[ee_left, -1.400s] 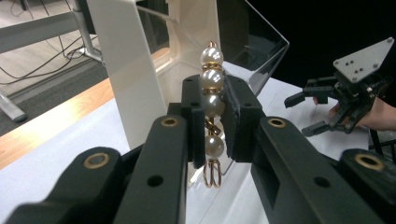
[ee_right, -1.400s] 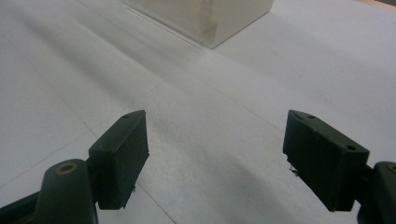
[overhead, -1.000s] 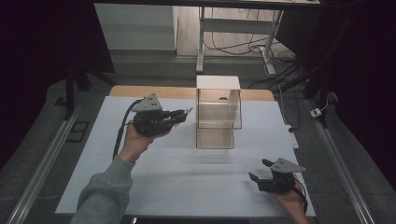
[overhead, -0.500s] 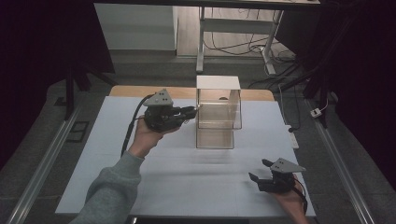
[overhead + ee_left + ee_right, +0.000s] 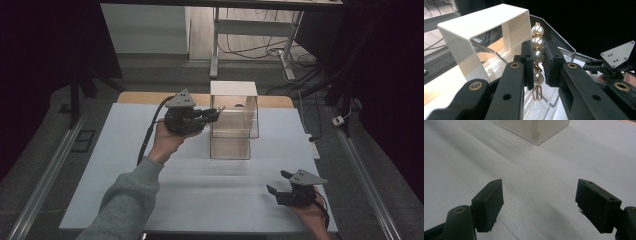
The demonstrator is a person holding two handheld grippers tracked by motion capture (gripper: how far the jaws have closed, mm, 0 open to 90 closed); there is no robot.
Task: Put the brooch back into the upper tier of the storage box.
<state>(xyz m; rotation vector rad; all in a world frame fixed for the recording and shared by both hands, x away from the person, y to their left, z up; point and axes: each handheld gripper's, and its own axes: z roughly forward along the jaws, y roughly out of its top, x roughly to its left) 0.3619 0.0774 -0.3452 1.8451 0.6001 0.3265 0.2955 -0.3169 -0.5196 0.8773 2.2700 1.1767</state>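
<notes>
Dark surroundings frame a bench (image 5: 150,200) covered with white sheeting, with a clear box (image 5: 234,131) capped by a white top standing toward its far middle. Left of the box, level with its upper part, the left gripper (image 5: 214,114) points at the box wall, its jaws clamped on a pearl hairpin (image 5: 537,58) of gold wire, held upright between the pads just short of the white top. Nearer the person and right of the box, the right gripper (image 5: 281,185) rests low over the sheeting with jaws spread apart and nothing between them. Risk: the pads bear on rounded pearls, so the pin may pivot or slip free if it strikes the box edge on approach.
</notes>
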